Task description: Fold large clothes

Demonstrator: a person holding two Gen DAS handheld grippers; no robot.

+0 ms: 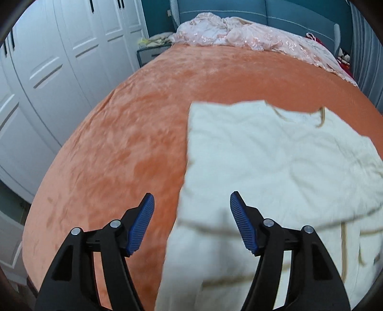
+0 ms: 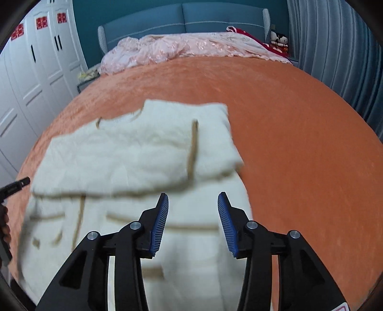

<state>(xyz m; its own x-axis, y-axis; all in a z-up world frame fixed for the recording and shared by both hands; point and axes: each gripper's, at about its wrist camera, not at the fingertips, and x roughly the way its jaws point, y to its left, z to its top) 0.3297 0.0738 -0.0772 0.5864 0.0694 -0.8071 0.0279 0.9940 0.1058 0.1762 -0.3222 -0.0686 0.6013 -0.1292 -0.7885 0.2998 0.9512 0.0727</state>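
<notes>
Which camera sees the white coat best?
The right wrist view: the coat lies nearly whole there, with its folded top and tan trim. The left wrist view crops the coat at its right edge.

Home bedroom showing: bed (image 2: 299, 114) wearing orange cover, blue headboard (image 2: 184, 21) backing it, white wardrobe (image 1: 59, 59) standing alongside.
</notes>
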